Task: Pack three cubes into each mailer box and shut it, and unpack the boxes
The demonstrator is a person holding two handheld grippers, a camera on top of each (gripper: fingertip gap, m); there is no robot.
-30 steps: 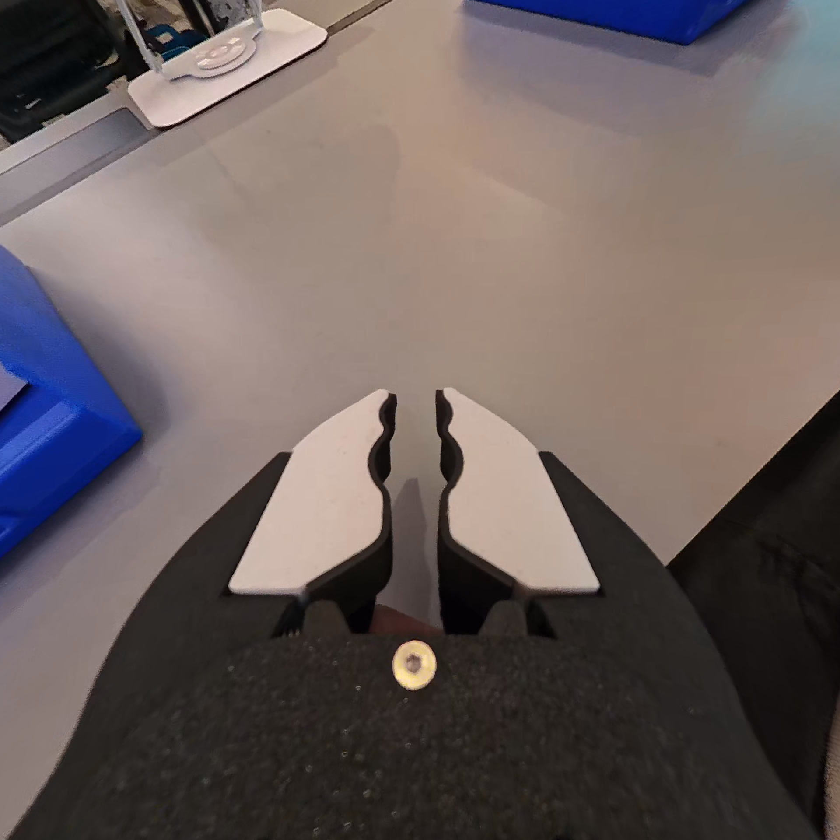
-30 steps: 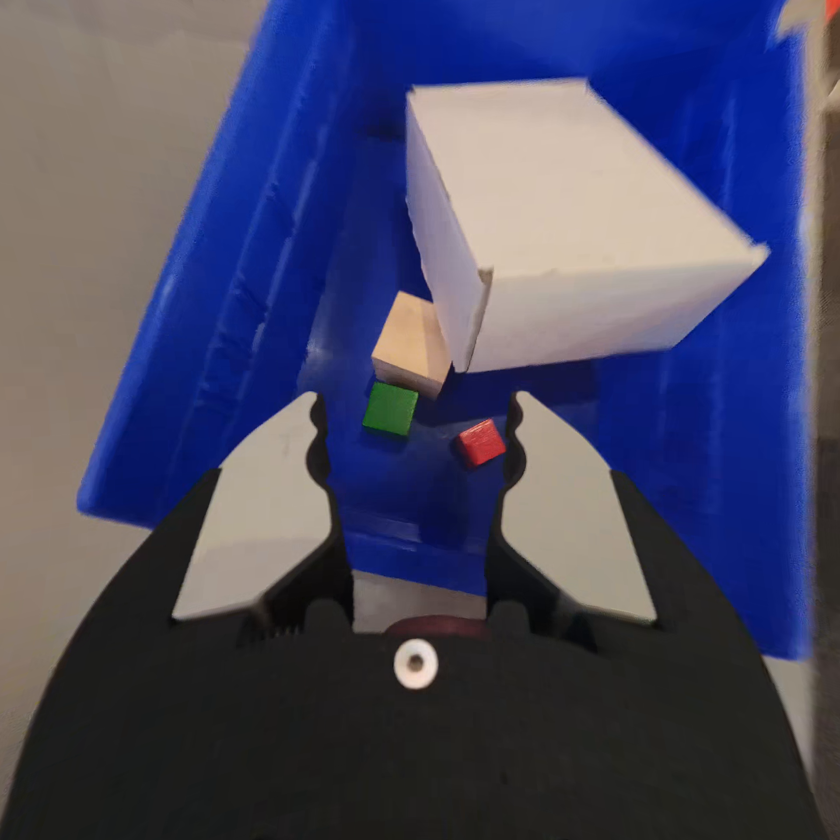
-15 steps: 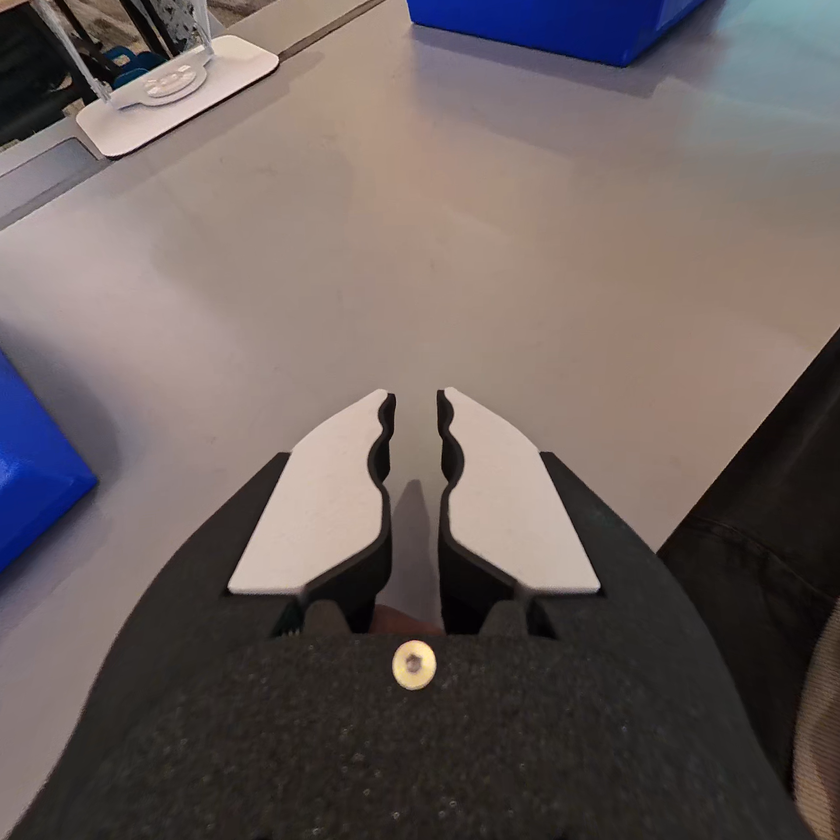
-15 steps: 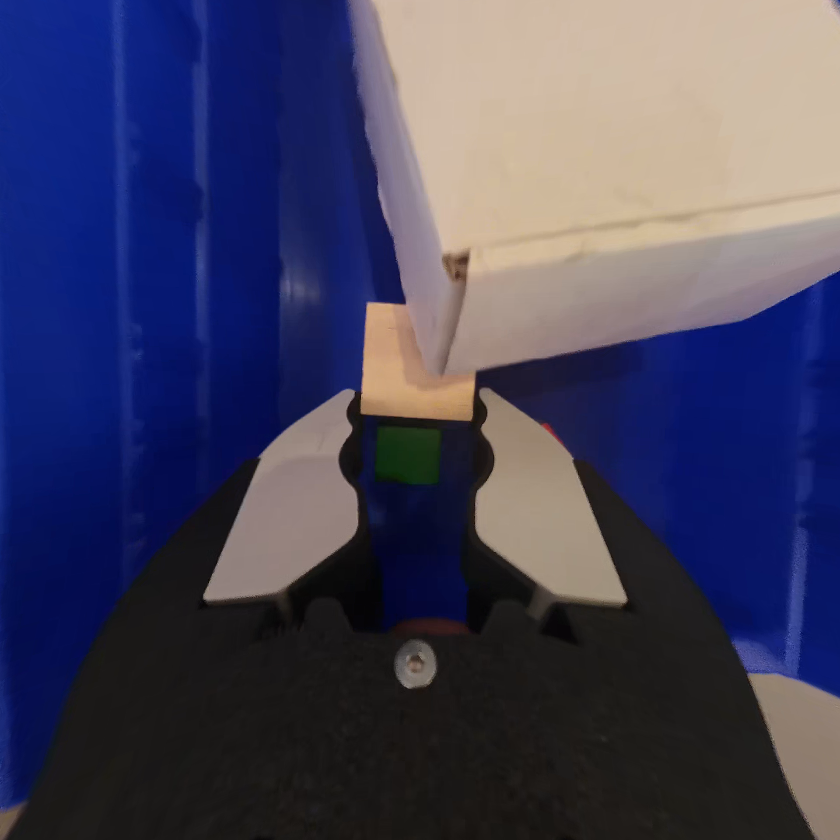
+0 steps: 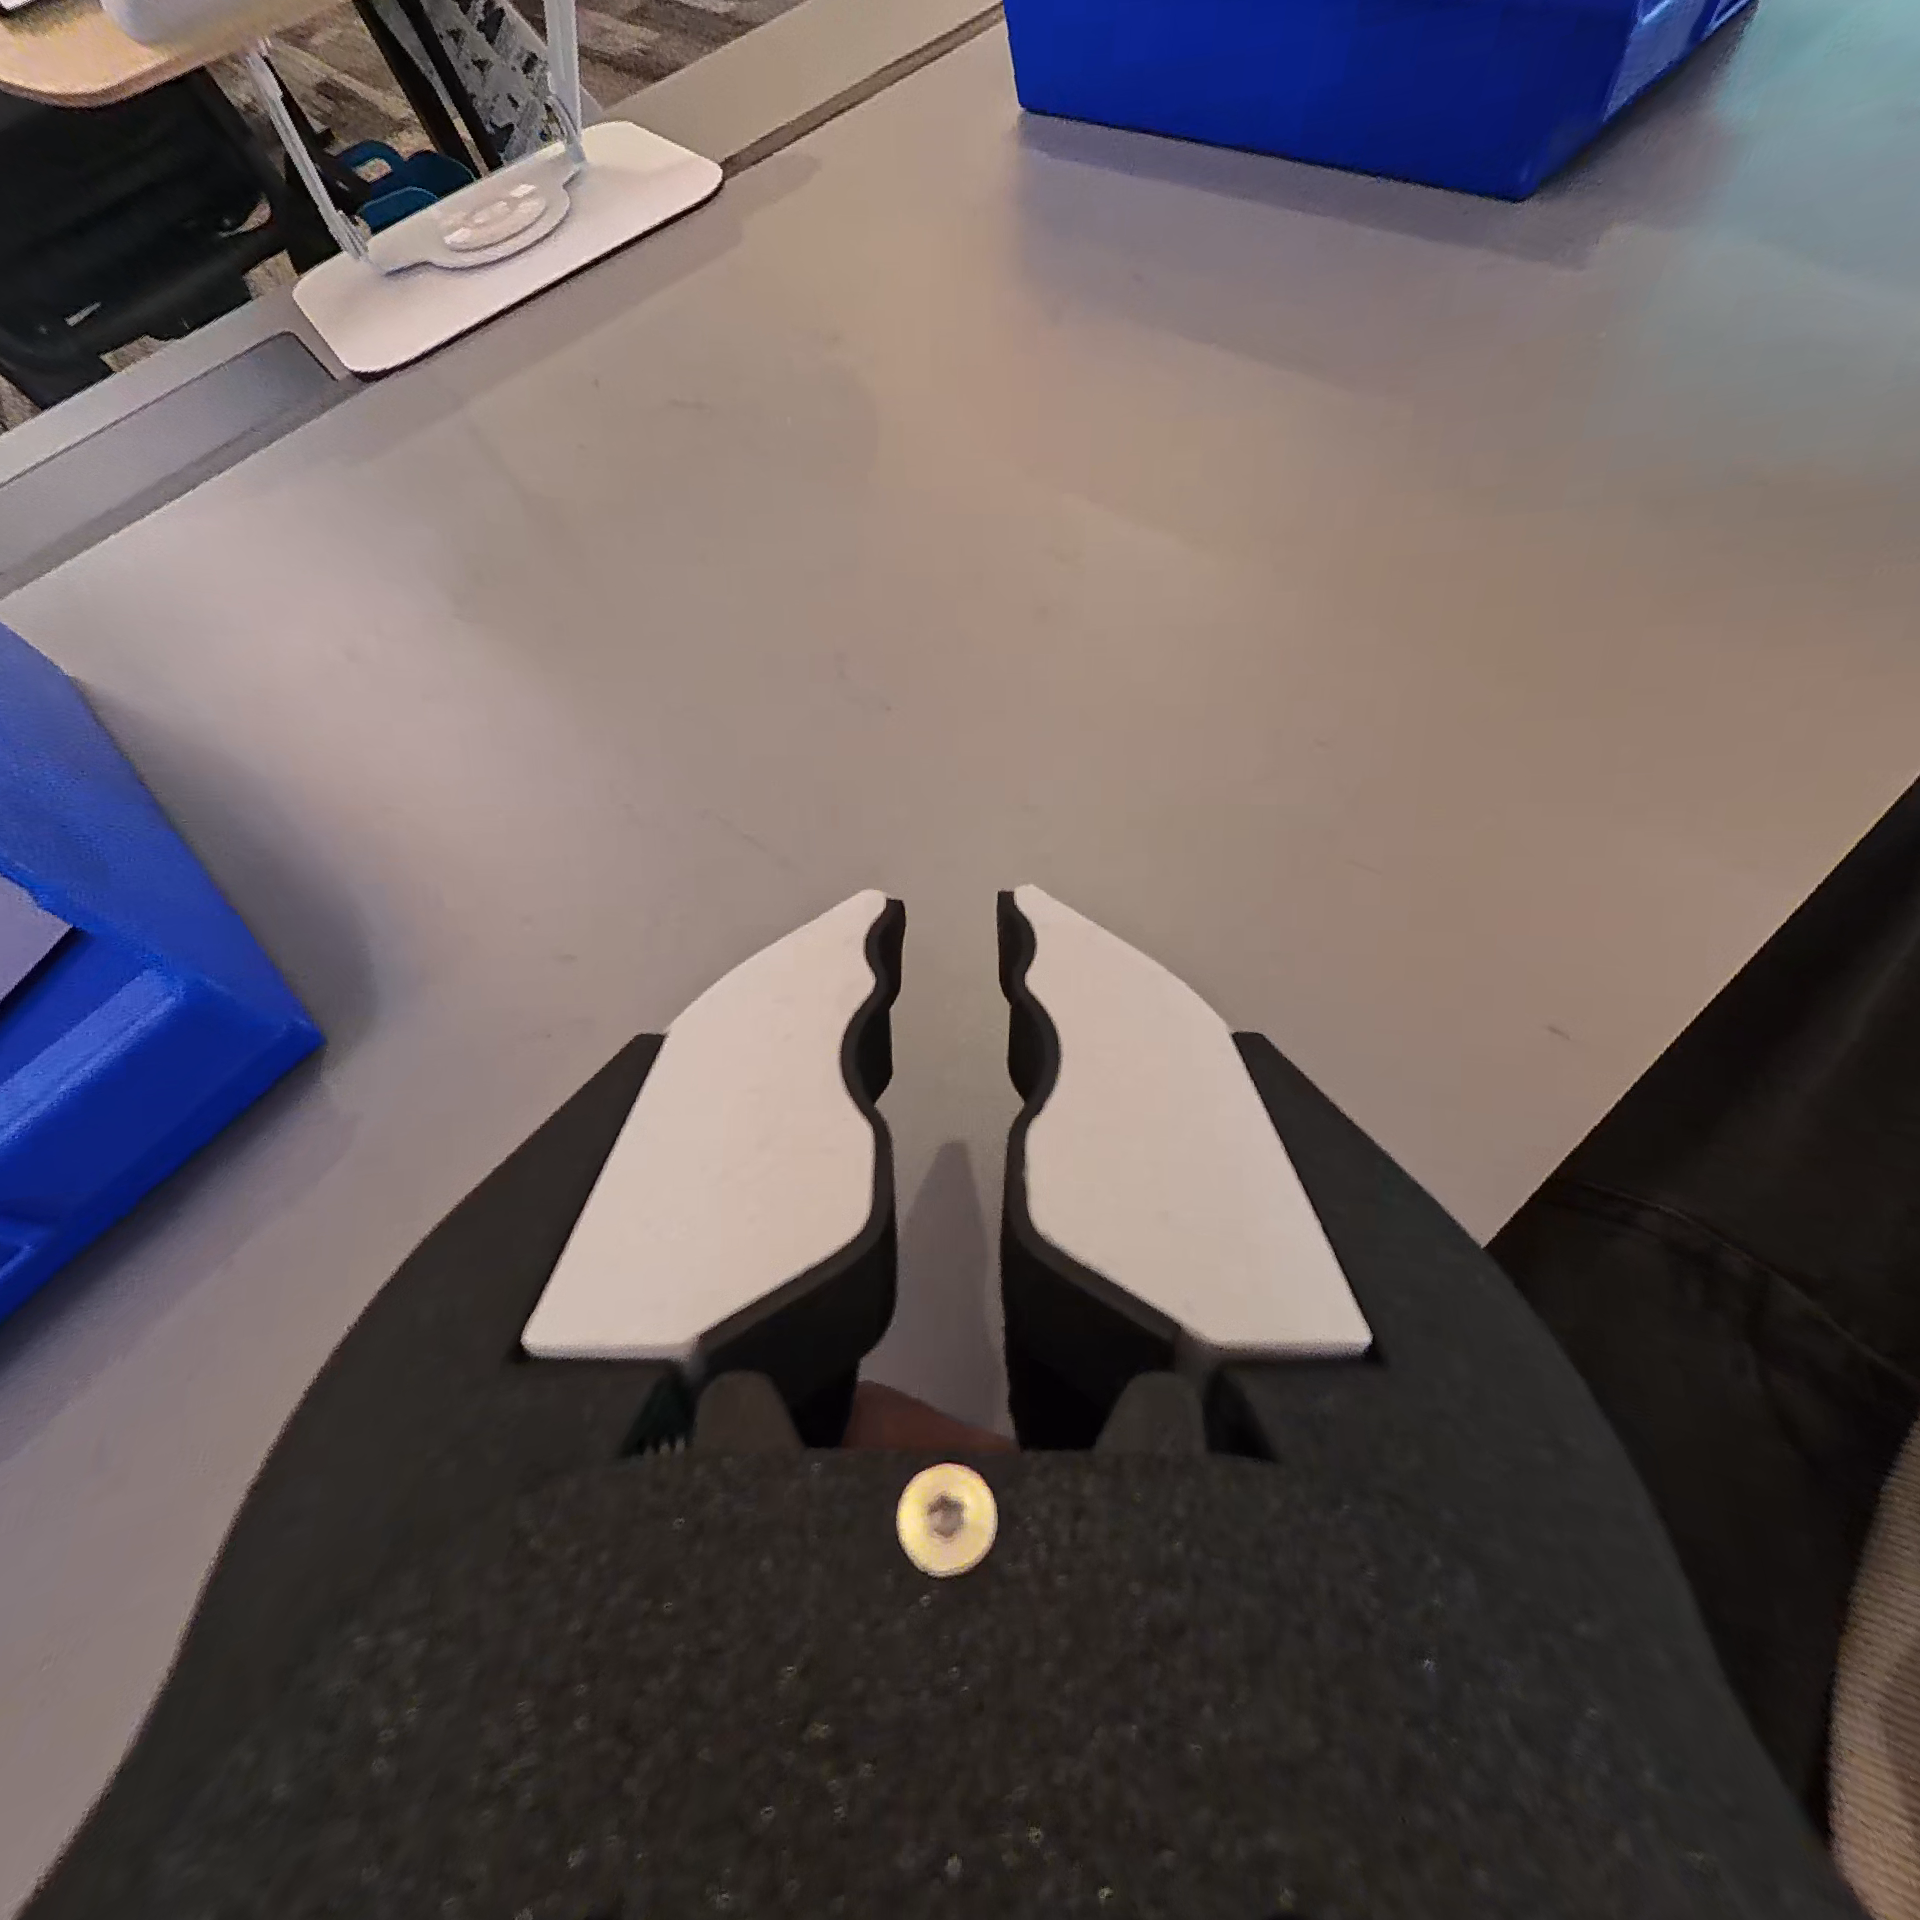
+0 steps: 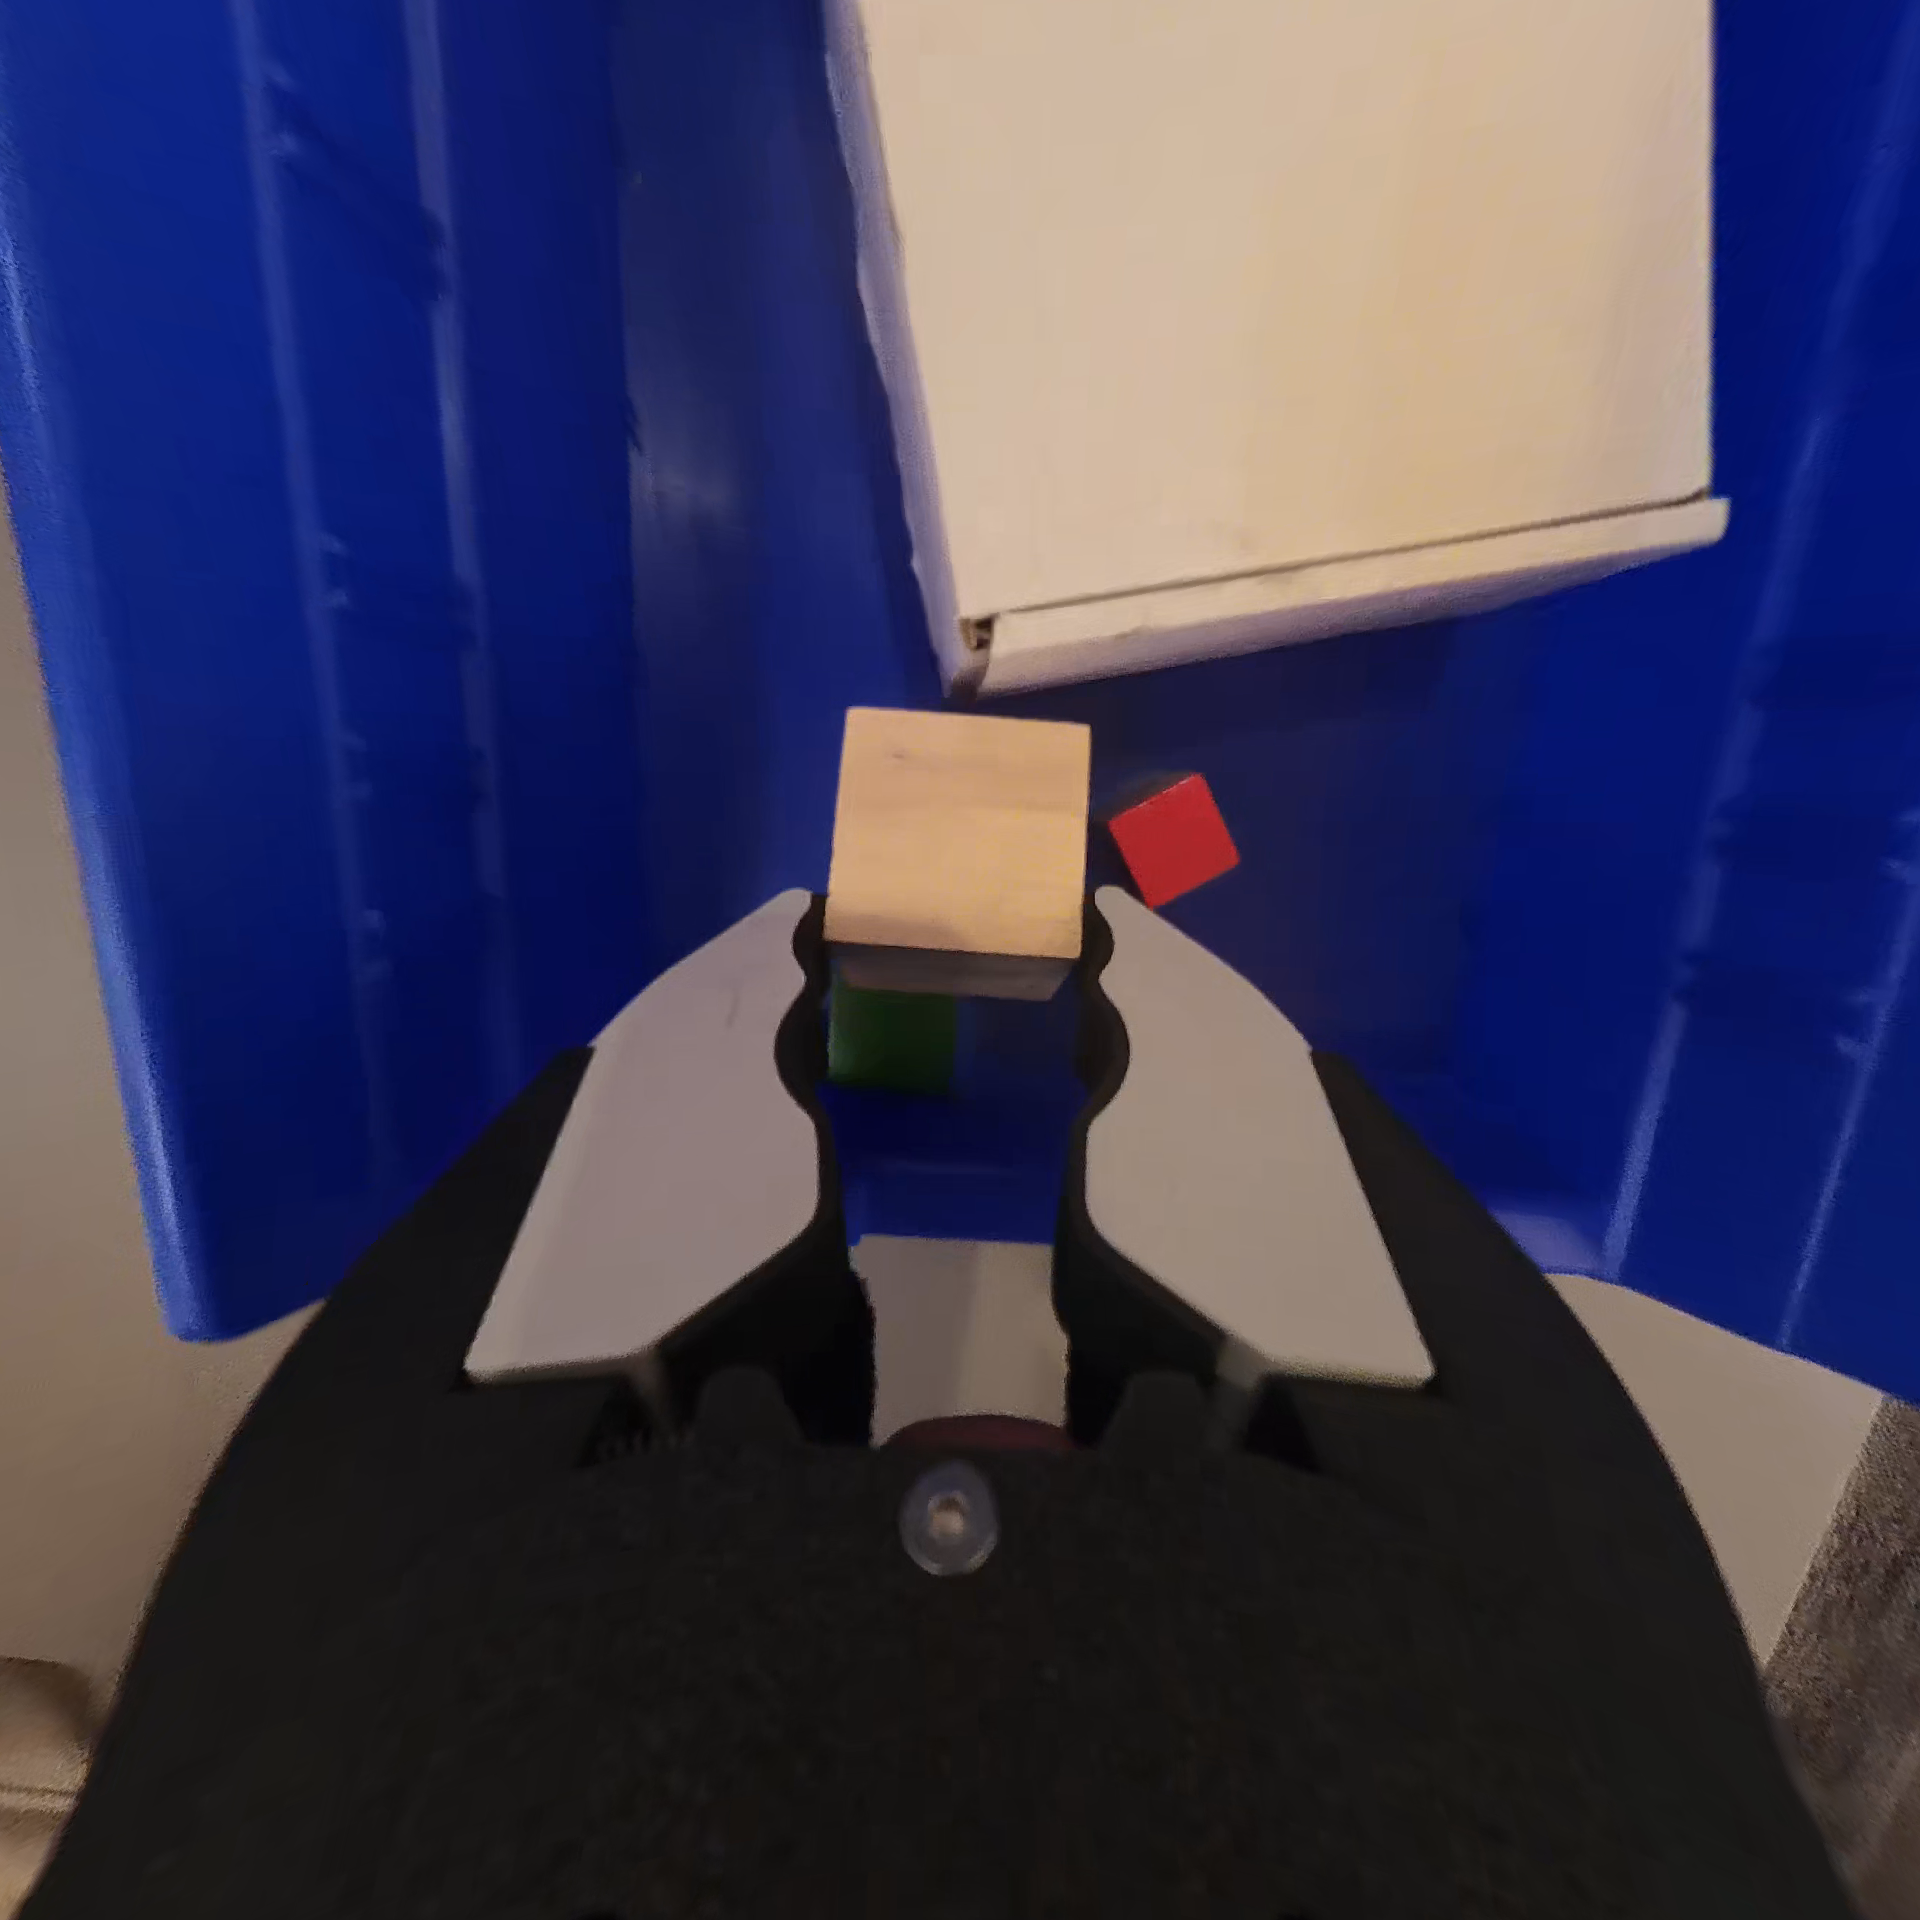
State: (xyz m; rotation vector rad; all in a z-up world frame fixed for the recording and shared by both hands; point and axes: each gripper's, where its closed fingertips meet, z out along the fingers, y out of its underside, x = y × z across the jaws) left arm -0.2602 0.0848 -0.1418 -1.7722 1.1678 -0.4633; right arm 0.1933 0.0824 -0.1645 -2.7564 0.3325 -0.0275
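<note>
In the right wrist view, my right gripper is shut on a plain wooden cube and holds it above the floor of a blue bin. A green cube lies on the bin floor below the held cube, partly hidden by it. A red cube lies to the right. A closed white mailer box lies farther back in the bin. In the left wrist view, my left gripper hovers over the grey table, empty, with only a narrow gap between its fingers.
A blue bin stands at the far right of the table and another blue bin at the left edge. A white stand base sits at the back left. A person's dark clothing is beyond the table's right edge. Some 45 cm of space lies between my two pairs of fingers.
My right gripper went down into the bin, shut on the wooden cube and lifted it clear of the mailer box's corner. My left gripper only swayed slightly over the table.
</note>
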